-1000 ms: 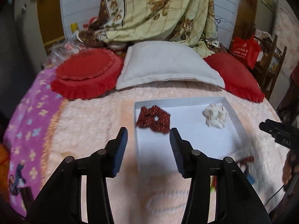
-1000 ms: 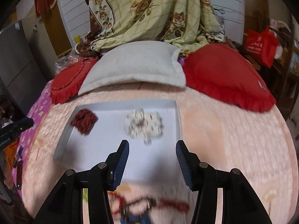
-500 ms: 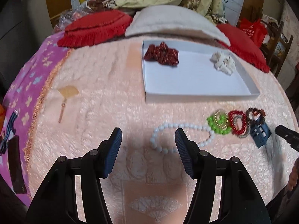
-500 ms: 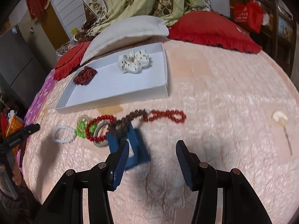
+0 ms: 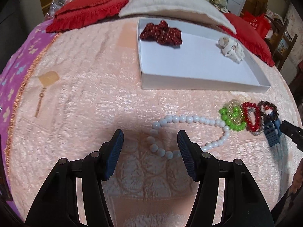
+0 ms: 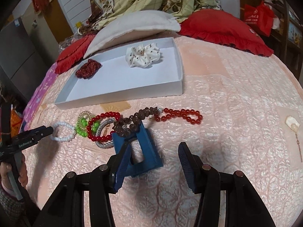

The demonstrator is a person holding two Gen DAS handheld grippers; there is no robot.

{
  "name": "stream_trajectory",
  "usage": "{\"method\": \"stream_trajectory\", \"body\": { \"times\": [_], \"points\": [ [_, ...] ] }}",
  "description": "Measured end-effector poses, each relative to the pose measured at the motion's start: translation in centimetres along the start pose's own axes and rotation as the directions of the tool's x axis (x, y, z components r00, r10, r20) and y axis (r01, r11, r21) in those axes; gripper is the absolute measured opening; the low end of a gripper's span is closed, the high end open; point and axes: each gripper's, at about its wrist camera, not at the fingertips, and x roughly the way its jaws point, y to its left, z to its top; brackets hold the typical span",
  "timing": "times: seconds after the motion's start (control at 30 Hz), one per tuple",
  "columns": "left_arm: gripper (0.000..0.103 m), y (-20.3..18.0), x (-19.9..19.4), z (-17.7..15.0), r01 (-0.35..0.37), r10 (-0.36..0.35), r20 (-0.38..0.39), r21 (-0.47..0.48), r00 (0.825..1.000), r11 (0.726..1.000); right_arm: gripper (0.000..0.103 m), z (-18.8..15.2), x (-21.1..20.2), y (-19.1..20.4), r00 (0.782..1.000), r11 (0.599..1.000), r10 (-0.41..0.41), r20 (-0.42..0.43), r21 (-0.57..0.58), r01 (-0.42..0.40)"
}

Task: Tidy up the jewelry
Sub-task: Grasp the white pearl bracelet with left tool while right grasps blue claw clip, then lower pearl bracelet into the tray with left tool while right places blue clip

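Note:
A white bead bracelet (image 5: 189, 120) lies on the pink bedspread, its near loop between the fingers of my open, empty left gripper (image 5: 150, 141). Right of it lie a green bead bracelet (image 5: 230, 118), a red bead bracelet (image 5: 251, 116) and a blue stand (image 5: 271, 132). In the right wrist view the blue stand (image 6: 144, 151) lies just ahead of my open, empty right gripper (image 6: 153, 157), with a brown bead string (image 6: 132, 123) draped on it and a red bead string (image 6: 181, 115) beyond. A white tray (image 6: 121, 92) holds a dark red scrunchie (image 6: 88, 69) and a white scrunchie (image 6: 143, 55).
Red cushions (image 5: 89, 11) and a white pillow (image 5: 170, 3) lie behind the tray. A fan-shaped pattern with a tassel (image 6: 292, 123) shows on the bedspread at the right. A purple blanket (image 5: 13, 75) covers the bed's left edge.
Both grippers have tilted down from the pillows and tray toward the jewelry and moved closer. The white bracelet now lies between the left fingers; the blue stand is nearer the right gripper.

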Motion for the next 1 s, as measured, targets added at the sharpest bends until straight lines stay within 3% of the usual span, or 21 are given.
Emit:
{"method": "stream_trajectory", "body": {
  "times": [0.27, 0.3, 0.33, 0.37, 0.4, 0.53, 0.6, 0.77, 1.0],
  "points": [
    [0.059, -0.7, 0.7, 0.4, -0.018, 0.017, 0.022, 0.047, 1.0, 0.999, 0.05, 0.5, 1.7, 0.1, 1.0, 1.0, -0.005, -0.02, -0.001, 0.005],
    [0.053, -1.1, 0.7, 0.3, -0.028, 0.026, 0.026, 0.068, 0.999, 0.997, 0.05, 0.5, 1.9, 0.0, 1.0, 1.0, -0.006, -0.023, 0.001, 0.006],
    [0.037, -1.4, 0.7, 0.2, -0.039, 0.036, 0.031, 0.082, 0.999, 0.996, 0.049, 0.5, 2.1, 0.0, 1.0, 1.0, -0.008, -0.027, 0.003, 0.008],
    [0.028, -1.7, 0.6, 0.2, -0.048, 0.044, 0.04, 0.096, 0.998, 0.994, 0.047, 0.5, 2.4, 0.0, 0.999, 1.0, -0.009, -0.038, 0.006, 0.009],
    [0.009, -2.1, 0.5, 0.2, -0.035, 0.032, 0.035, 0.106, 0.999, 0.994, 0.045, 0.5, 2.6, 0.0, 0.999, 1.0, -0.009, -0.043, 0.009, 0.01],
    [0.008, -3.7, 0.1, -0.3, -0.026, 0.023, 0.025, 0.142, 0.999, 0.99, 0.034, 0.4, 2.7, 0.1, 0.999, 1.0, -0.023, -0.043, 0.011, 0.024],
    [0.008, -4.3, -0.8, -0.6, -0.025, 0.019, 0.038, 0.15, 0.999, 0.988, 0.02, 0.2, 2.5, 0.2, 0.999, 1.0, -0.01, -0.05, 0.018, 0.011],
    [0.008, -4.8, -4.7, -0.9, 0.0, -0.013, 0.093, 0.14, 0.996, 0.99, 0.012, -0.6, 1.3, 0.3, 0.998, 1.0, 0.007, -0.058, 0.027, -0.005],
    [0.008, -5.6, -10.0, -1.9, 0.043, -0.064, 0.158, 0.134, 0.985, 0.99, 0.012, -2.8, -1.4, 0.5, 0.991, 0.996, 0.085, -0.107, 0.04, -0.081]
  ]
}}
